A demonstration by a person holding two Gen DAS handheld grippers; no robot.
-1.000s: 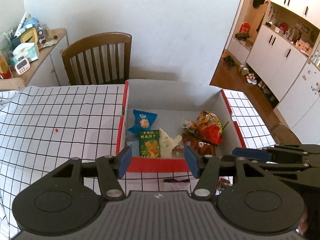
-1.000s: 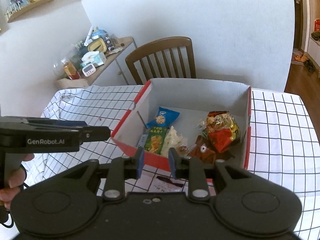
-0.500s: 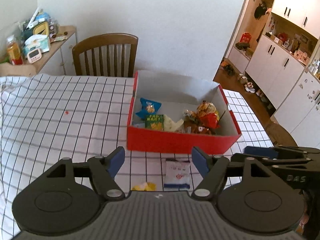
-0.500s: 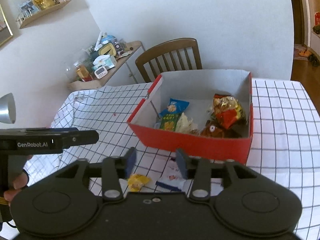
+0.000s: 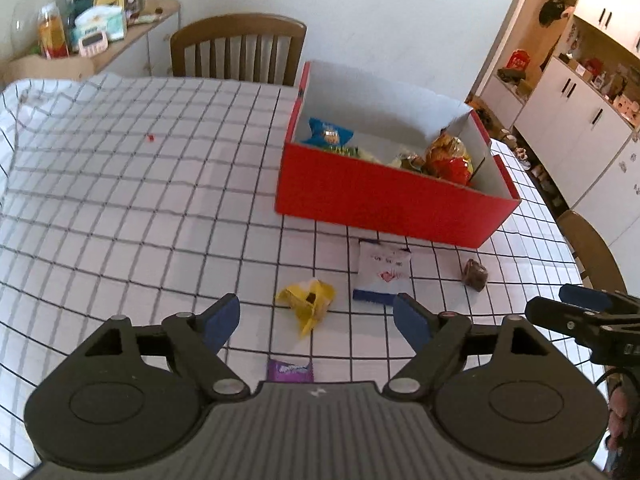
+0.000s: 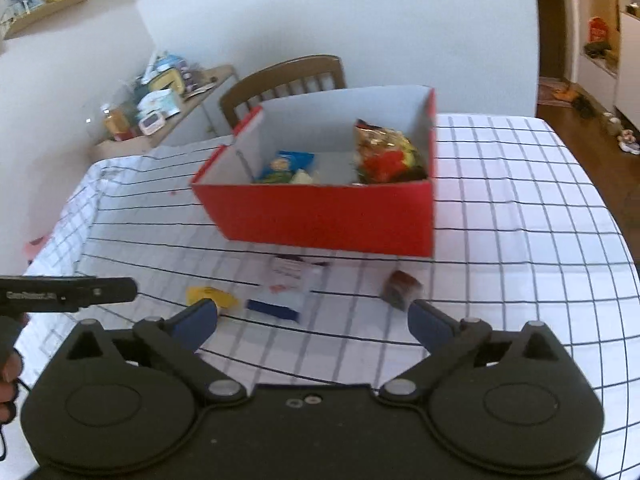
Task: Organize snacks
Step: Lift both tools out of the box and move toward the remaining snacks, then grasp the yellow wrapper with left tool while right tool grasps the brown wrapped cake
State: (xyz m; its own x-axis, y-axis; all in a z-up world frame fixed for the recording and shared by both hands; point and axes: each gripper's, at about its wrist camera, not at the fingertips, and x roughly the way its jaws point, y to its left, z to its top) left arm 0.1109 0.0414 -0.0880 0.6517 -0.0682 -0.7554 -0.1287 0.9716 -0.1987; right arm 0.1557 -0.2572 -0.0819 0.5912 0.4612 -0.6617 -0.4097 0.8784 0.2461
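A wooden chair (image 5: 239, 46) is standing at the top of the left view behind the checked table (image 5: 120, 200), and a cluttered shelf (image 5: 92, 36) is filling the upper left corner. White cupboards (image 5: 580, 120) are running down the right edge.

A red box (image 5: 384, 196) is sitting right of centre on the cloth, already holding a blue bag (image 5: 330, 134) and a red-and-gold bag (image 5: 450, 156). In front of it, lower in the frame, loose snacks are lying apart from one another: a white packet (image 5: 382, 276), a yellow wrapper (image 5: 308, 302), a brown sweet (image 5: 474, 274) and a purple packet (image 5: 290, 370) half hidden by the tool body.

The left gripper (image 5: 316, 322) is hovering with its fingers spread wide and grasping nothing; the yellow wrapper is showing between the blue pads, the white packet just above the right one.

In the right view, the right gripper (image 6: 312, 322) is likewise gaping and empty. The white packet (image 6: 286, 288) is lying just above the gap between its pads, the yellow wrapper (image 6: 212, 296) beside the left pad, the brown sweet (image 6: 402, 290) above the right pad, and the box (image 6: 320, 216) beyond them at centre frame.
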